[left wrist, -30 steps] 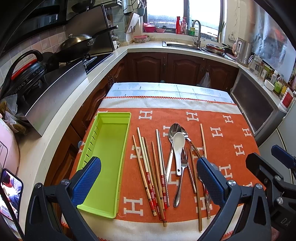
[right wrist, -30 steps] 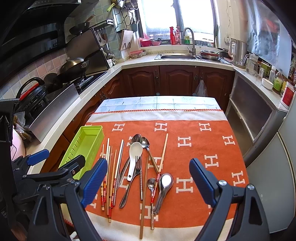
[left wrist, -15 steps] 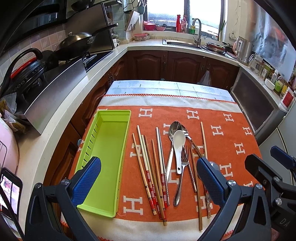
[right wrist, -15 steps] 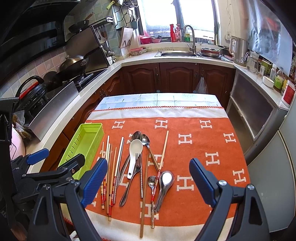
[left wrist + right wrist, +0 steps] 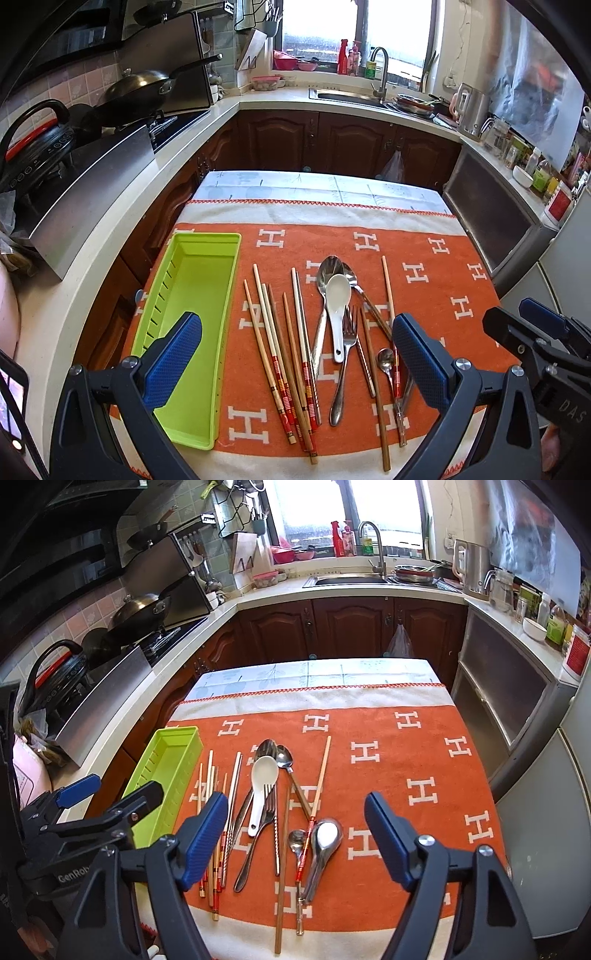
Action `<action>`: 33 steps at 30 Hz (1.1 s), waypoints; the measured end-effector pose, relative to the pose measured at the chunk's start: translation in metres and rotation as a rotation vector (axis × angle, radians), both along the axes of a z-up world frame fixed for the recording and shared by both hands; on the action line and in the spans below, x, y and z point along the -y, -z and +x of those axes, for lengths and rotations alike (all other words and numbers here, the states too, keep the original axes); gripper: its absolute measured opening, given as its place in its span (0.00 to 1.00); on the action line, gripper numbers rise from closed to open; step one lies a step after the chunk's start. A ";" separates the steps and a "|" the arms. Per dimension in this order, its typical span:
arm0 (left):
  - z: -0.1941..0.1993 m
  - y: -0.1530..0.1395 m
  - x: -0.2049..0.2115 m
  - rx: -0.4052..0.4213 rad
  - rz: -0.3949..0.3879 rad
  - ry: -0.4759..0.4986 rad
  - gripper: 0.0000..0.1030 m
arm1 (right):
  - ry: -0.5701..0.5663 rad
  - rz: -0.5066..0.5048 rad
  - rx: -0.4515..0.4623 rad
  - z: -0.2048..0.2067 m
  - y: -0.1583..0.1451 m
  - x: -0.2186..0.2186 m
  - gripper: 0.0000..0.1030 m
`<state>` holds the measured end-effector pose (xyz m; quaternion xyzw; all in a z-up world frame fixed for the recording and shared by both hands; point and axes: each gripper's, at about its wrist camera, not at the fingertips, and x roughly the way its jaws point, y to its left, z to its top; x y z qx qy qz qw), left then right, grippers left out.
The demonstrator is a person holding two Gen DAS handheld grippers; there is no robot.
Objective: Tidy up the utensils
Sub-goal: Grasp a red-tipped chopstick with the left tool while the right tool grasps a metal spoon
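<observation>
Though empty, tray (image 5: 192,295) beside chopsticks (image 5: 280,347)

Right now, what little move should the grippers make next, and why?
Probably lower the right gripper onto one utensil near it, maybe the small spoon. Its jaws are closing with nothing between them yet. The green tray is empty, and all the chopsticks, spoons and the fork lie loose on the orange cloth. The left gripper hangs open.
</observation>
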<state>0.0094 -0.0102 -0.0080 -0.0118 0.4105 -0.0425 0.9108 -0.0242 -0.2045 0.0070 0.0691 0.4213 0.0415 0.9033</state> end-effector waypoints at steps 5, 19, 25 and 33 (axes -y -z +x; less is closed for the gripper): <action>0.015 0.000 0.005 -0.040 -0.037 0.032 0.99 | 0.017 0.040 -0.030 0.015 0.003 0.021 0.66; 0.045 0.048 0.039 -0.170 -0.096 0.143 0.89 | -0.019 0.198 -0.248 0.040 0.067 0.059 0.50; 0.052 0.085 0.045 -0.288 -0.134 0.189 0.61 | -0.039 0.307 -0.401 0.037 0.122 0.062 0.47; 0.055 0.109 0.050 -0.352 -0.131 0.201 0.46 | -0.062 0.476 -0.490 0.038 0.157 0.059 0.43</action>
